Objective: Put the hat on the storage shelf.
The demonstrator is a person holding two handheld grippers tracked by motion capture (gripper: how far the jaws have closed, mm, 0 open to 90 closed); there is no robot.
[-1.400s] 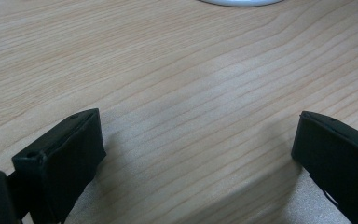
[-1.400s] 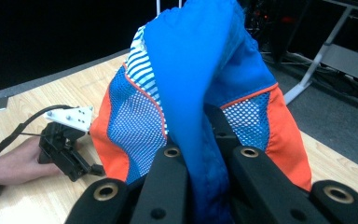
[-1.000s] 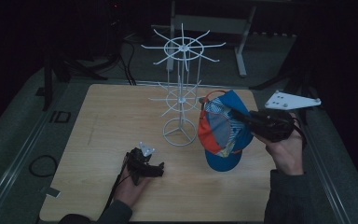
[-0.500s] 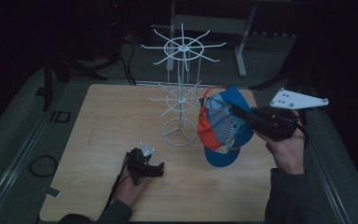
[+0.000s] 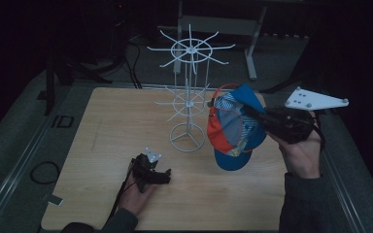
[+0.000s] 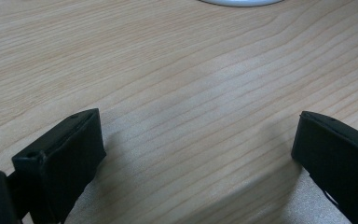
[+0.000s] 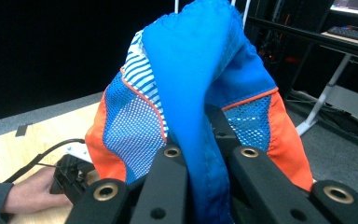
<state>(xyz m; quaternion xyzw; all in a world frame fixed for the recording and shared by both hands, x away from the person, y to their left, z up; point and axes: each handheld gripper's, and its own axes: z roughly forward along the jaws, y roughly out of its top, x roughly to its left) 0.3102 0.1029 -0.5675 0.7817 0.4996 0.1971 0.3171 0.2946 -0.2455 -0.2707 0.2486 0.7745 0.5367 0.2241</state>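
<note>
Blue, orange and striped fabric cap (image 5: 235, 127) pinched in the right gripper (image 5: 252, 115) beside a white wire display rack (image 5: 190, 99).

The right gripper's jaws are pressed together on a fold of the cap's blue cloth, seen up close in the right gripper view (image 7: 200, 140); the cap hangs above the light wooden table (image 5: 107, 141), just right of the rack. The left gripper (image 5: 161, 175) rests on the table, its jaws spread wide apart over bare wood (image 6: 191, 116).
</note>
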